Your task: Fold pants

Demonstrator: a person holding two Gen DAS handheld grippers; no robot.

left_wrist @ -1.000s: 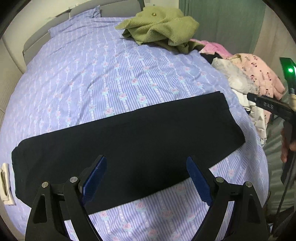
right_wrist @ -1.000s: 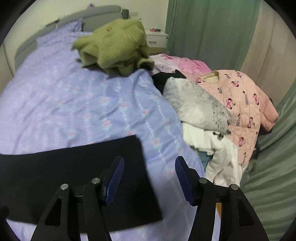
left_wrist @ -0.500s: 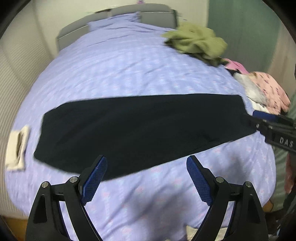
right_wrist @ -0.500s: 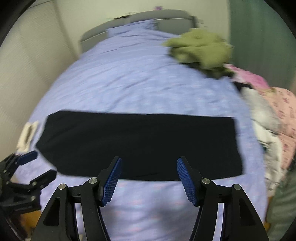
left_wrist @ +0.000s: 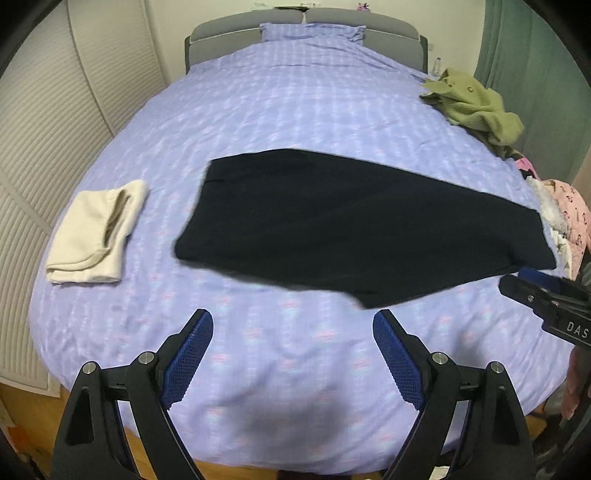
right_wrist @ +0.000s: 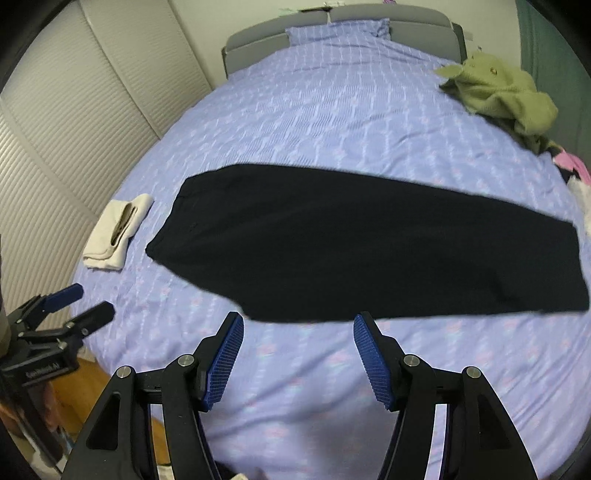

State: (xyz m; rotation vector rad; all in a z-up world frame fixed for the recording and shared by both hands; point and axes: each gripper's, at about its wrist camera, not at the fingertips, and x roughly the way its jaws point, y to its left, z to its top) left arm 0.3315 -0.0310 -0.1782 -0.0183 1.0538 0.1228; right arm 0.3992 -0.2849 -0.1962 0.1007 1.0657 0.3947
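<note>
Black pants [left_wrist: 354, 225] lie flat, folded lengthwise, across the purple floral bedspread [left_wrist: 295, 96]; they also show in the right wrist view [right_wrist: 369, 251]. My left gripper [left_wrist: 291, 350] is open and empty, held back from the pants over the bed's near edge. My right gripper [right_wrist: 299, 354] is open and empty, just short of the pants' near edge. The right gripper shows at the right edge of the left wrist view [left_wrist: 546, 299]. The left gripper shows at the lower left of the right wrist view [right_wrist: 66, 317], open.
A folded cream garment [left_wrist: 99, 232] lies left of the pants, also in the right wrist view [right_wrist: 118, 232]. A green sweater [left_wrist: 476, 107] and a pile of pink and white clothes [left_wrist: 565, 214] sit at the bed's right side. A grey headboard [left_wrist: 306, 22] stands far back.
Both grippers have pulled back and swung left, away from the pants. The views now take in the whole bed and the cream garment. The pants lie as before.
</note>
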